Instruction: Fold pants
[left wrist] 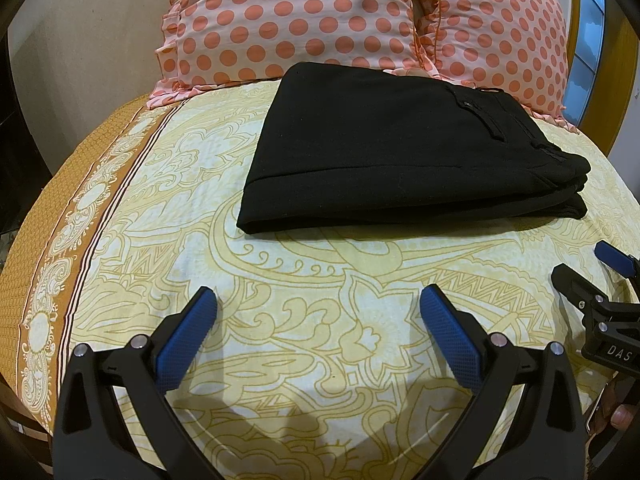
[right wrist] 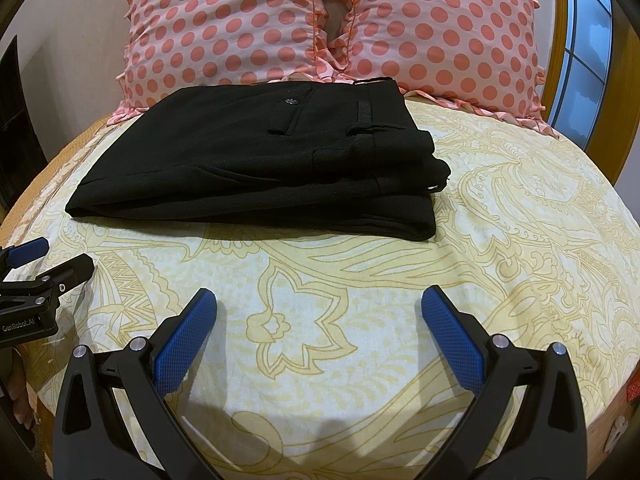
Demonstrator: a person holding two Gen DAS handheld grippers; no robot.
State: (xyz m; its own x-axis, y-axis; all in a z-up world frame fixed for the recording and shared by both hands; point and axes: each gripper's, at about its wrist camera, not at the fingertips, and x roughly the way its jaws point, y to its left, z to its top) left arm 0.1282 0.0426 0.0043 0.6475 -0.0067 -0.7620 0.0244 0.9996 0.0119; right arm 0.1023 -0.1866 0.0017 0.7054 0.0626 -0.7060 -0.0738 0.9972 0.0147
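The left gripper hangs just above the bedsheet with its two blue-padded fingers spread wide and nothing between them; the right gripper does the same a little way to its side, fingers equally apart and empty. Each one shows at the edge of the other's view, so the two sit near each other but not touching. Ahead of both lies a bare strip of sheet, open room between the fingertips and the near folded edge of the pants. There is one pair of black pants, folded into a compact stack of layers, the waistband end with a buttoned pocket facing right and the smooth fold facing left. Its far edge seems to touch the pillows, though the view is too warped to be sure. There are two pillows, pink with coral dots and frilled edges, propped side by side at the head of the bed. The sheet is cream with a yellow floral pattern and a brown border along the left side. A window stands at the right.
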